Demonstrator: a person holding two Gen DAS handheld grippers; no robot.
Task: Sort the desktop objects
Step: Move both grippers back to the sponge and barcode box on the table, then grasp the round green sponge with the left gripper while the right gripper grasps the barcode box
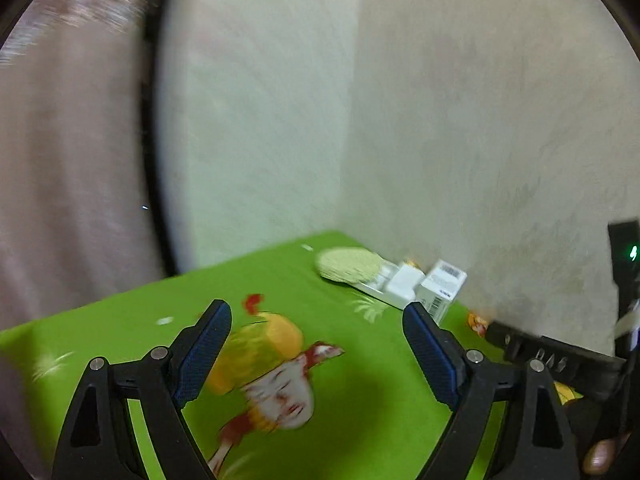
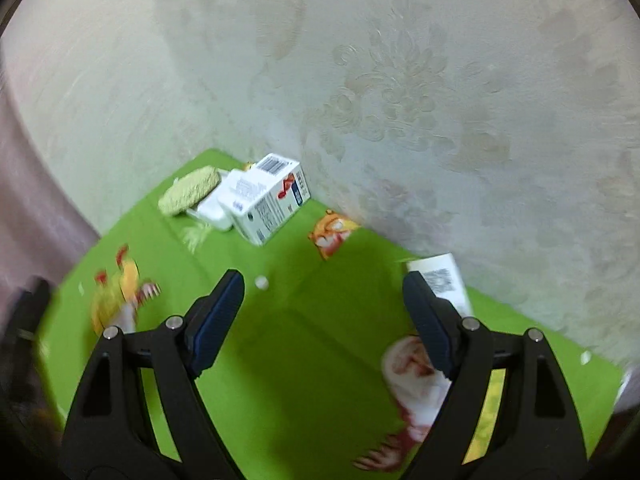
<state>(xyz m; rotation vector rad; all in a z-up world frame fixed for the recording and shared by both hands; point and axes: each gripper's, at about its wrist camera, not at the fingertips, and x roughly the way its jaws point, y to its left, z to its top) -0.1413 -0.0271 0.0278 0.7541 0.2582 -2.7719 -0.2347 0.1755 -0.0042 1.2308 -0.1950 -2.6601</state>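
Green cloth printed with cartoon figures covers the counter (image 2: 288,320), which is set against pale patterned wallpaper. In the right wrist view, the right tongs (image 2: 323,294) are seen spread wide at the lower centre of the frame, with nothing between them. Toward the upper left, a white carton (image 2: 272,200) is found in the corner, touching a white charger (image 2: 218,212) and a pale round scrubber (image 2: 190,191). In the left wrist view, the left tongs (image 1: 317,322) are likewise held wide and empty.
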